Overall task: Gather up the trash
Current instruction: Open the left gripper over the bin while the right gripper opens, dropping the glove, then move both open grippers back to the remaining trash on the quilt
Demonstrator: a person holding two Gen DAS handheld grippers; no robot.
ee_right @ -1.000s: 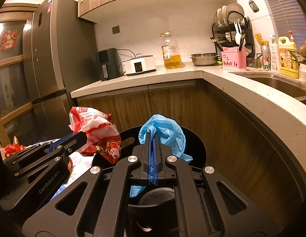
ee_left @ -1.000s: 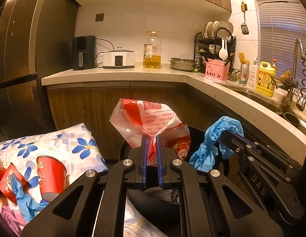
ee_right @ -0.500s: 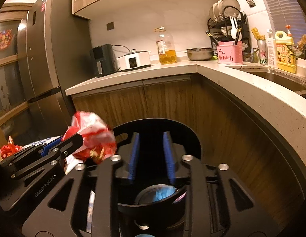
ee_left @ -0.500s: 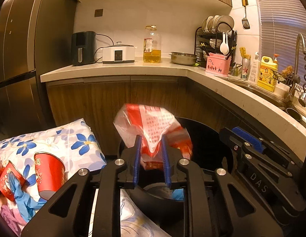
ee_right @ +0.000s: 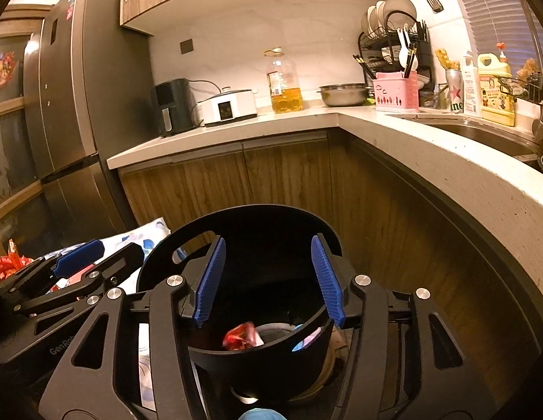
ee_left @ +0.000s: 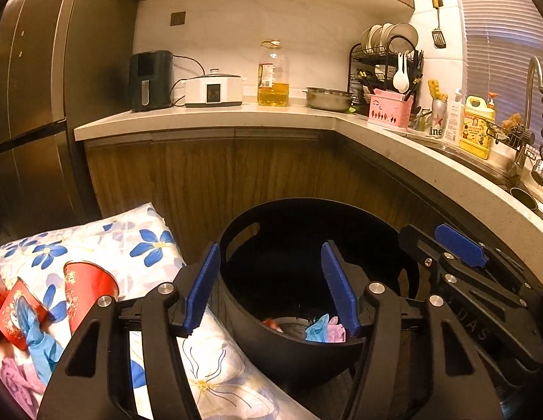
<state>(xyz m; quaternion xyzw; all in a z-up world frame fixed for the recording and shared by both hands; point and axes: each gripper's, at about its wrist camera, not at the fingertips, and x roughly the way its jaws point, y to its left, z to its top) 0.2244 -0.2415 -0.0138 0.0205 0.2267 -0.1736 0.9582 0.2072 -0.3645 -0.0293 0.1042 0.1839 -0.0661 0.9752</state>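
Left wrist view: the left gripper [ee_left: 271,283] gapes wide, holding nothing, over one black bin [ee_left: 289,350]; two red cups [ee_left: 89,294] lie at 9 o'clock on a floral pillow [ee_left: 148,241].

Right wrist view: the right gripper [ee_right: 267,280] likewise stands wide and bare above the bin, where one red wrapper [ee_right: 241,337] lies at 6 o'clock.

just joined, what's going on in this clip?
Trash pickup in a kitchen. Both handheld grippers, left gripper and right gripper, hang open and empty above the black bin, where a red wrapper and blue glove lie. Red paper cups wait on the floral cloth.
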